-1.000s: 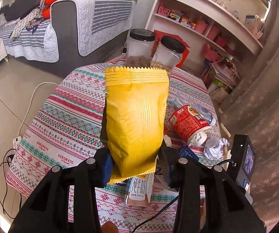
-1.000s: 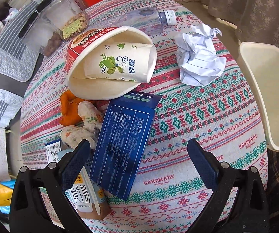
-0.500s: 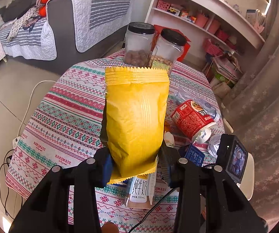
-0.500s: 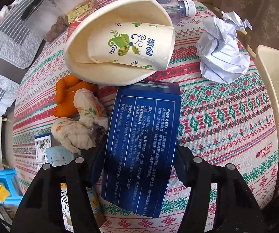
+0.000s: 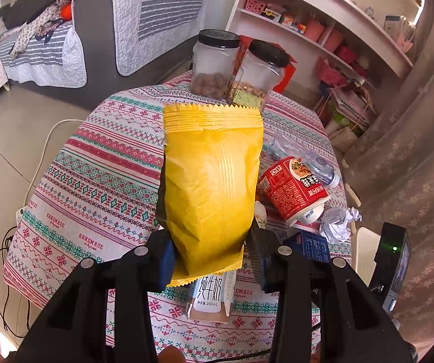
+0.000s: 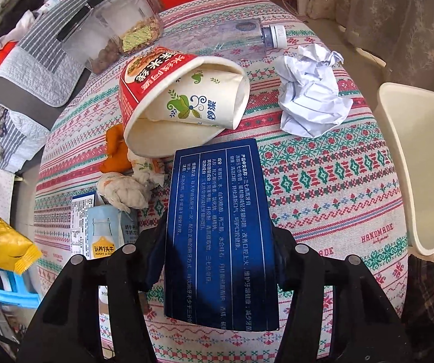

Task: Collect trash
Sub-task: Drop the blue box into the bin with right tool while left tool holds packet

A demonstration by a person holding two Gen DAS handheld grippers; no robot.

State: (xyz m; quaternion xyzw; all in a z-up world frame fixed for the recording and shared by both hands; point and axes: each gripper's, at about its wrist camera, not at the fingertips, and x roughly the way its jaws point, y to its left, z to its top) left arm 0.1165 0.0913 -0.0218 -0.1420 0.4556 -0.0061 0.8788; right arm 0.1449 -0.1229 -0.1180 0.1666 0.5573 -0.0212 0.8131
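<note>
Left gripper (image 5: pixel 209 260) still clamps yellow snack bag (image 5: pixel 210 187) above counter (image 5: pixel 96 181). Right gripper (image 6: pixel 217 257), wide a second ago, closing onto blue carton (image 6: pixel 221 230), pads now pressing its sides: second trash piece secured. Red noodle cup (image 6: pixel 156 72) on side, paper cup (image 6: pixel 204 103) nested inside. Two jars (image 5: pixel 217 60) hold snacks.

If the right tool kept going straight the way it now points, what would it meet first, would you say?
Likely the tablecloth just short of the tipped red noodle cup. The right tool is closing on the blue box, whose far end would probably land first. Depth is hard to judge.
</note>
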